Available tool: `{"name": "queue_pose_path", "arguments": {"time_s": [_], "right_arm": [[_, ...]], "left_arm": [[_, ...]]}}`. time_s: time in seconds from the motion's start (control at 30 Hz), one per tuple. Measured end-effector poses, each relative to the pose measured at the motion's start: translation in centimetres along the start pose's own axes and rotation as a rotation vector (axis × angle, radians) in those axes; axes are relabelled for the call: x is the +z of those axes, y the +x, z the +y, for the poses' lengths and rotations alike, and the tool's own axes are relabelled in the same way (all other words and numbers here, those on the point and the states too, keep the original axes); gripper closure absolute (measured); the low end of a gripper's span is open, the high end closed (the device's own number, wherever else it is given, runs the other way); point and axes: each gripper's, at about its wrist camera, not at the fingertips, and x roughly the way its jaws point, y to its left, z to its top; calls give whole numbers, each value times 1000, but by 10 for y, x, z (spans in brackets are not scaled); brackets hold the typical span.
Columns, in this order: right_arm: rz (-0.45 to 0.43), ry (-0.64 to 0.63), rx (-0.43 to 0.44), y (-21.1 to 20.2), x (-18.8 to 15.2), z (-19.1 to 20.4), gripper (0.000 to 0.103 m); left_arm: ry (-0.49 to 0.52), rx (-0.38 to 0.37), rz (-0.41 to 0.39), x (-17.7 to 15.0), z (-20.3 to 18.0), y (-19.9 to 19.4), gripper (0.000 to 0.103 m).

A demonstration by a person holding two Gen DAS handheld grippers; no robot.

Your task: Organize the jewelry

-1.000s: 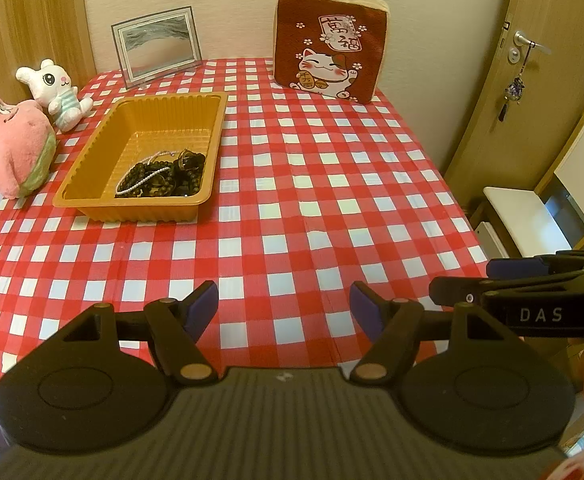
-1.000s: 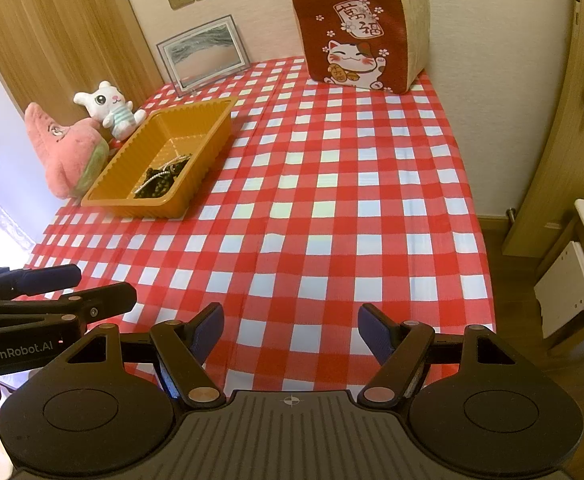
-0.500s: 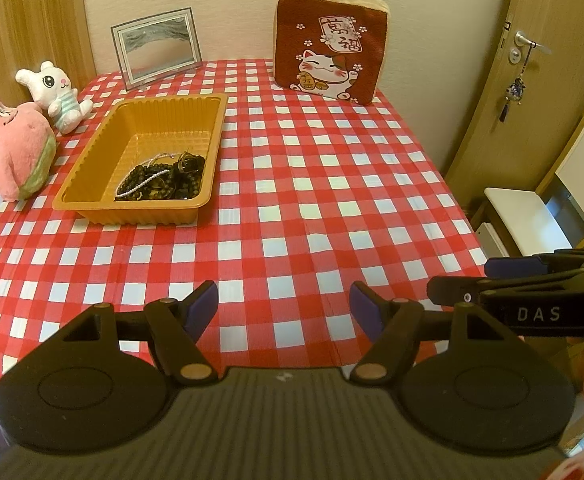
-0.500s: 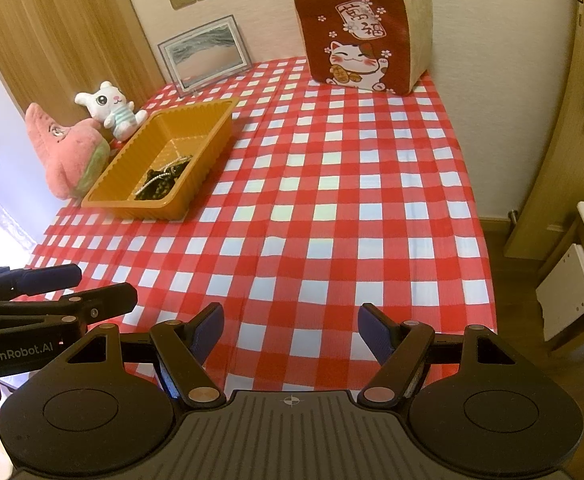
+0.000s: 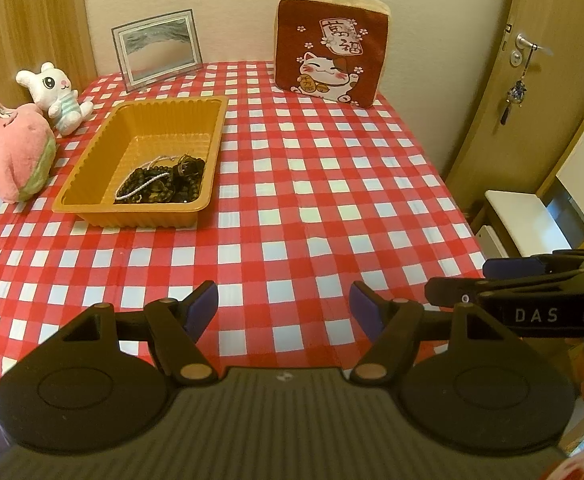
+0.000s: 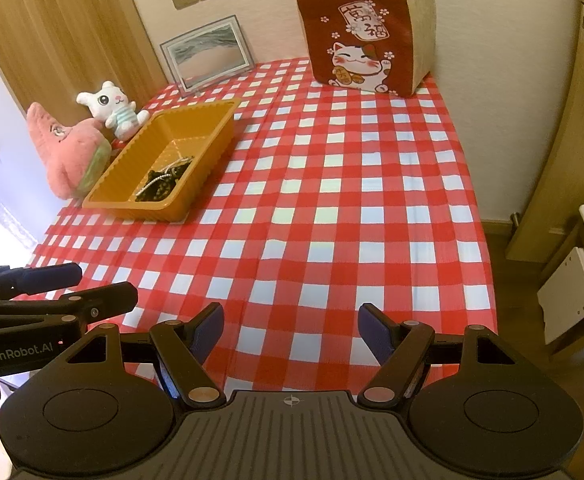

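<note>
An orange plastic tray (image 5: 96, 160) (image 6: 212, 136) stands on the left half of the red-and-white checked tablecloth (image 5: 311, 200) (image 6: 331, 208). In its near end lies a heap of dark bead bracelets with a white strand (image 5: 160, 184) (image 6: 164, 180). My left gripper (image 5: 284, 306) hovers open over the near edge of the table, nothing between its purple pads. My right gripper (image 6: 291, 326) is open too, empty, beside it. Each gripper shows from the side in the other's view, the right gripper (image 5: 471, 280) at the right edge and the left gripper (image 6: 96, 290) at the left edge.
A pink plush (image 5: 8, 144) and a white bunny plush (image 5: 58, 96) sit left of the tray. A framed picture (image 5: 158, 48) and a cat cushion (image 5: 331, 52) stand against the back wall. A door (image 5: 551, 60) and a white chair (image 5: 531, 220) are right of the table.
</note>
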Motion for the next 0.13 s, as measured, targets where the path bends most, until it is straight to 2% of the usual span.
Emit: {"name": "queue_pose_path", "arguments": {"time_s": [0.13], "right_arm": [[0,0,0,0,0,0,29]], "left_arm": [[0,1,0,1,0,1,32]]}}
